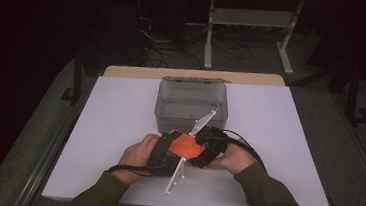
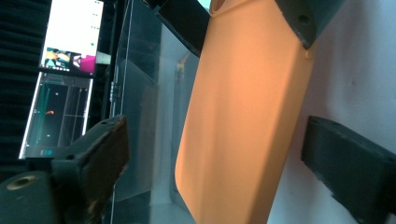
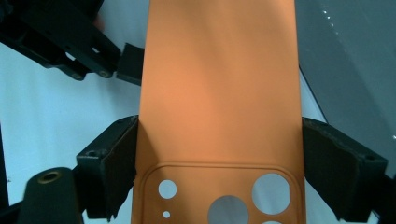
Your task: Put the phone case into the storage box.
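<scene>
Right fingers [image 3: 219, 175] clamp orange case [image 3: 219, 84] edges | left fingers [image 2: 233, 158] gaping | box [image 1: 192, 104] adjacent

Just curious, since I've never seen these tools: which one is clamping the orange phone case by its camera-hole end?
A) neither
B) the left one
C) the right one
C: in the right gripper view, the right gripper's pads press both edges of the phone case beside its camera holes.

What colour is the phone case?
Orange; the right gripper view shows the phone case best.
</scene>
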Tool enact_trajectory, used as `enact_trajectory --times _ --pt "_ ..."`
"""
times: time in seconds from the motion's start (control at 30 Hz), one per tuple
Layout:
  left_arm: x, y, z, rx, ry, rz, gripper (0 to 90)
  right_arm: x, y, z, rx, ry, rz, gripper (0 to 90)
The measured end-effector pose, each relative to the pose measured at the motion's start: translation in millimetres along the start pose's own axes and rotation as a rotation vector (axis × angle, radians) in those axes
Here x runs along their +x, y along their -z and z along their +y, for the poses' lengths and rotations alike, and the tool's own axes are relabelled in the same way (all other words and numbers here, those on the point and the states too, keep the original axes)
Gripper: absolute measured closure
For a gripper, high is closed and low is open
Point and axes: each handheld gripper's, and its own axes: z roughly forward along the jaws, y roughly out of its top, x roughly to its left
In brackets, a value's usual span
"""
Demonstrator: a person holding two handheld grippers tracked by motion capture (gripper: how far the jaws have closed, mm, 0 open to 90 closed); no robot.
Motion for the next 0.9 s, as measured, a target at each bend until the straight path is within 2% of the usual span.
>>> enact_trajectory --times 0.03,0.3,0.37,0.9 --pt "-0.3 0.1 0.1 0.001 -0.005 0.005 13.6 0.0 0.2 0.1 -0.001 0.000 0.000 15.4" --pt "-4.0 -0.4 1.0 -0.004 -0.044 0.032 17.8 -0.4 1.6 1.1 -0.009 -0.004 -0.002 15.4" --pt "-4.2 0.3 1.5 0.008 -0.072 0.036 20.1 -0.6 2.2 1.3 -0.013 -0.009 0.001 15.4" --pt "-9.8 1.1 5.3 -0.006 -0.099 0.064 39.2 -1.7 4.2 3.5 -0.024 -0.031 0.000 15.5"
